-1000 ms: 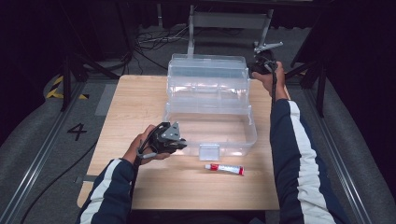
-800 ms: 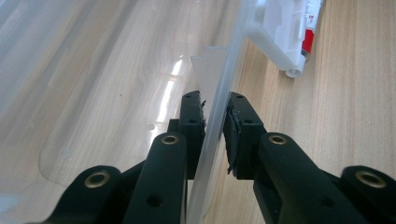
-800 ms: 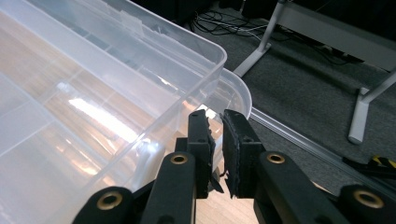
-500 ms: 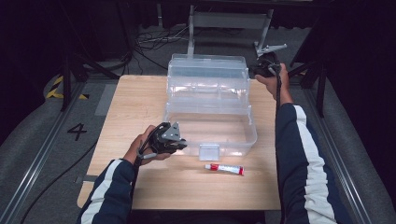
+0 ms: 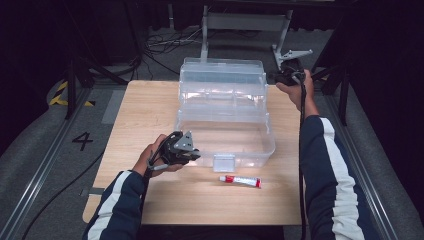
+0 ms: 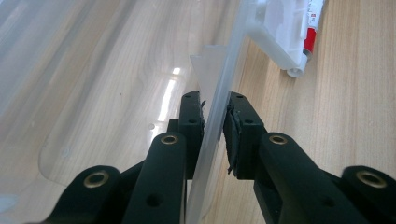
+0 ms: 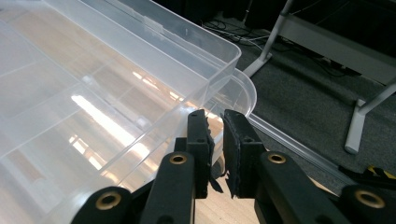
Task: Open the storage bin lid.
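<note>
The wooden table [image 5: 150,120] carries a big clear box [image 5: 225,135] at its middle, lid [image 5: 222,77] raised at the far side. The left gripper [image 6: 214,123] is clamped on the box's near wall, steadying it. The right gripper [image 7: 215,135] sits at the lid's corner, jaws nearly closed; whether they pinch the rim is hard to tell. Best to swing the lid slowly while the left holds firm. Bare table lies left; the small tube [image 5: 240,180] lies near the front edge.
</note>
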Tool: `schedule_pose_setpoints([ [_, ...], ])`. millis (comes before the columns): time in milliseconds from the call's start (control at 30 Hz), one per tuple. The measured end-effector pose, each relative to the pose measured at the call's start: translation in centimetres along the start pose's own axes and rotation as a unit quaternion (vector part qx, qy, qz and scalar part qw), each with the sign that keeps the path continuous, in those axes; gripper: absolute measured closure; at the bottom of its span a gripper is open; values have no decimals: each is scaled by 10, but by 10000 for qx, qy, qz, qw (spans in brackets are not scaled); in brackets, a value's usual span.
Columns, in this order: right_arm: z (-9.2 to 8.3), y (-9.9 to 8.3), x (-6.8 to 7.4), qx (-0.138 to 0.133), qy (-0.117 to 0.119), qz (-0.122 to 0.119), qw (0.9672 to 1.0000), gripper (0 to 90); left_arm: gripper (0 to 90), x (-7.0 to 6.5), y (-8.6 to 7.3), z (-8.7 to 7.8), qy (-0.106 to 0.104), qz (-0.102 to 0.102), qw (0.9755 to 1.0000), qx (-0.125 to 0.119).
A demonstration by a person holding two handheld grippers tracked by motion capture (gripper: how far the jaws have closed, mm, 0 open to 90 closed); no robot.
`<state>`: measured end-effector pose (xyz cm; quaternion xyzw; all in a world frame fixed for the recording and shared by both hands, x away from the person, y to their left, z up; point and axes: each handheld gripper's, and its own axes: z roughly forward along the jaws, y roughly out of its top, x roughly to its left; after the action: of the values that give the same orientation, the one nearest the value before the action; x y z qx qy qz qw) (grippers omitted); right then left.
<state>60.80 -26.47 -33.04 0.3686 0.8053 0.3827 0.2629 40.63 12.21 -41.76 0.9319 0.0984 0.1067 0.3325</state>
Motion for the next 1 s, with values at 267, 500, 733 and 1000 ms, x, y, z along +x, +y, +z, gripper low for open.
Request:
schedule_pose_setpoints([
  [267,-15,-3,8,-112,65,-117,9998,811,783,1,0,1,-22,13,10000,31],
  [500,-30,-6,14,-187,134,-207,9995,812,778,1,1,2,-6,36,10000,63],
  [733,-51,-13,25,-258,268,-398,9985,811,770,0,1,4,-6,33,10000,78],
  [1000,-79,-24,38,-330,407,-597,9968,807,766,0,1,4,19,26,9999,97],
])
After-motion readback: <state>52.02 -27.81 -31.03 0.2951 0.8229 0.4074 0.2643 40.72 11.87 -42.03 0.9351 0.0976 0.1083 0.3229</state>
